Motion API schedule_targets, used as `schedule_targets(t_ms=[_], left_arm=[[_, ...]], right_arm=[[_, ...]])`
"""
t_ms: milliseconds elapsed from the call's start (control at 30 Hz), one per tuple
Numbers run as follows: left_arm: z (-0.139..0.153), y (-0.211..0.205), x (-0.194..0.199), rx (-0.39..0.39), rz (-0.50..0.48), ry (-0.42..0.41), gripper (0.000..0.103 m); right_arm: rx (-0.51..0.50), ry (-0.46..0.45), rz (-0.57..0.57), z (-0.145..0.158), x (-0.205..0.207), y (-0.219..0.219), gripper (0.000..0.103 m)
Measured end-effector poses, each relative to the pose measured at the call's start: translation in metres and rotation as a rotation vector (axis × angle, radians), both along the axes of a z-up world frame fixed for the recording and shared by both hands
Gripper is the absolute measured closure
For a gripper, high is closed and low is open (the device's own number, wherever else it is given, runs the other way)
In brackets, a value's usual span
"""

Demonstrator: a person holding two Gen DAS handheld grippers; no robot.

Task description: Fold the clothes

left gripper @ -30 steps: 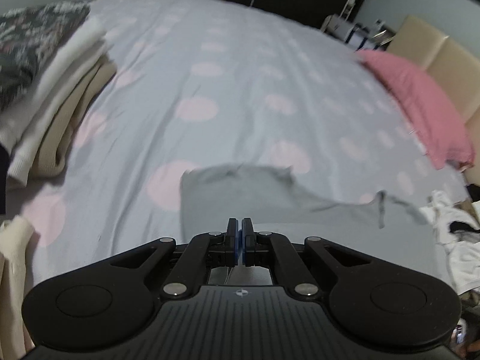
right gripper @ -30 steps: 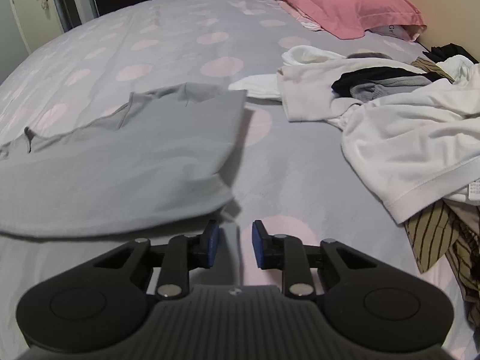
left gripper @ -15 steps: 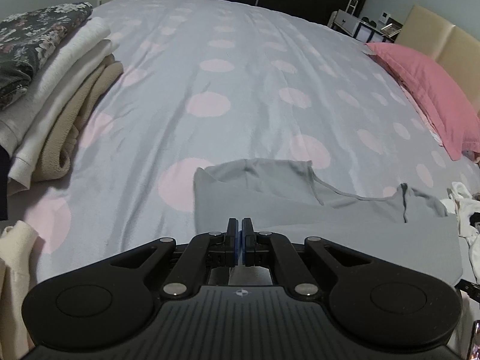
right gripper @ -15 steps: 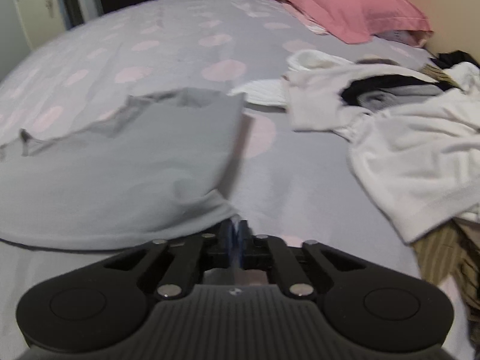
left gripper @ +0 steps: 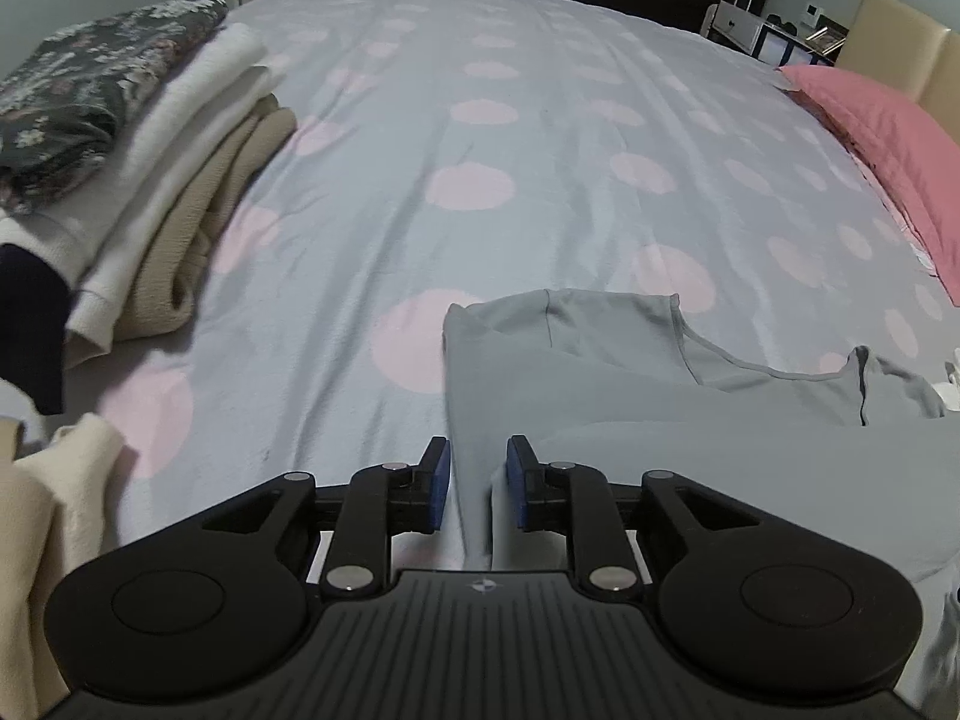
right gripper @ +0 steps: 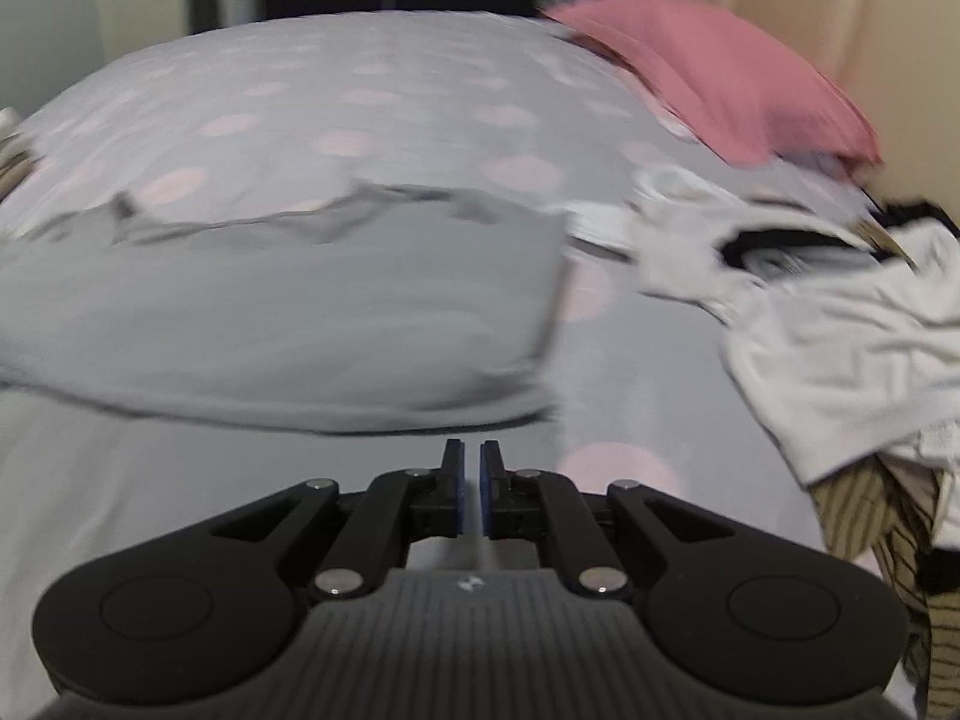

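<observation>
Left gripper [left gripper: 477,485]: jaws apart, moderately wide, gripping nothing. Grey top's [left gripper: 690,420] left edge runs down betw the blue pads [left gripper: 441,483], loose in the gap, no clamp seen. Rest of the garment spread ahead and to the right on the spotted bedsheet [left gripper: 480,120], neckline facing away, upper layer folded over.

Right gripper [right gripper: 471,491]: jaws nearly closed, narrow slit left, nothing inside. Grey top [right gripper: 270,312] lies just ahead and to the left of the tips, near hem close but apart from them. View blurred.

Folded stack [left gripper: 168,192] at left, well apart from garment. Pink pillow [right gripper: 708,72] far right. Unfolded pile [right gripper: 840,324] right of garment, near right gripper.
</observation>
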State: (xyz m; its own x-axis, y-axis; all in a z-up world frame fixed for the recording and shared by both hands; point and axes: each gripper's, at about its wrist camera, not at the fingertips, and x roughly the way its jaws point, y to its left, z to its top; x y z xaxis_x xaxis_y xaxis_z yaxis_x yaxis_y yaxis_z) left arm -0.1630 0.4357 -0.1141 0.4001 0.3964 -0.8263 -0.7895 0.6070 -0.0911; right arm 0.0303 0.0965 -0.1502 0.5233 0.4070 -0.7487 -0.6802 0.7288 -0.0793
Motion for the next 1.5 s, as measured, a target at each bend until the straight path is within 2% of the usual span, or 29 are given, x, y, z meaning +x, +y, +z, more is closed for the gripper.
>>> schedule_targets(t_ms=[167, 367, 500, 667, 733, 933, 1100, 1267, 1333, 1500], left_arm=[[0.009, -0.022, 0.0, 0.041, -0.062, 0.029, 0.085], [0.003, -0.041, 0.014, 0.035, -0.153, 0.061, 0.085], [-0.008, -0.042, 0.017, 0.013, -0.157, 0.086, 0.085], [-0.019, -0.04, 0.017, -0.027, -0.155, 0.118, 0.085], [-0.02, -0.041, 0.018, -0.019, -0.157, 0.124, 0.085], [-0.01, -0.053, 0.024, 0.003, -0.204, 0.067, 0.085], [-0.004, -0.078, 0.04, 0.023, -0.337, 0.006, 0.085], [-0.01, -0.116, 0.062, 0.065, -0.518, 0.001, 0.085], [-0.012, -0.133, 0.072, 0.092, -0.6, 0.0, 0.082], [-0.016, -0.175, 0.095, 0.14, -0.788, -0.02, 0.079]], right_arm=[[-0.013, -0.021, 0.059, -0.003, -0.015, 0.002, 0.096], [-0.026, -0.04, 0.019, -0.007, -0.005, -0.002, 0.096], [-0.02, -0.031, -0.003, -0.01, 0.003, -0.003, 0.095], [-0.025, 0.001, 0.039, -0.017, -0.001, 0.001, 0.095], [-0.032, 0.016, 0.055, -0.021, -0.002, 0.003, 0.095], [-0.011, 0.017, 0.062, -0.021, 0.0, 0.004, 0.093], [0.01, 0.023, 0.079, -0.021, 0.0, 0.008, 0.093], [0.035, 0.042, 0.085, -0.023, 0.004, 0.012, 0.091], [0.045, 0.049, 0.085, -0.024, 0.006, 0.014, 0.087], [0.059, 0.05, 0.083, -0.024, 0.007, 0.015, 0.086]])
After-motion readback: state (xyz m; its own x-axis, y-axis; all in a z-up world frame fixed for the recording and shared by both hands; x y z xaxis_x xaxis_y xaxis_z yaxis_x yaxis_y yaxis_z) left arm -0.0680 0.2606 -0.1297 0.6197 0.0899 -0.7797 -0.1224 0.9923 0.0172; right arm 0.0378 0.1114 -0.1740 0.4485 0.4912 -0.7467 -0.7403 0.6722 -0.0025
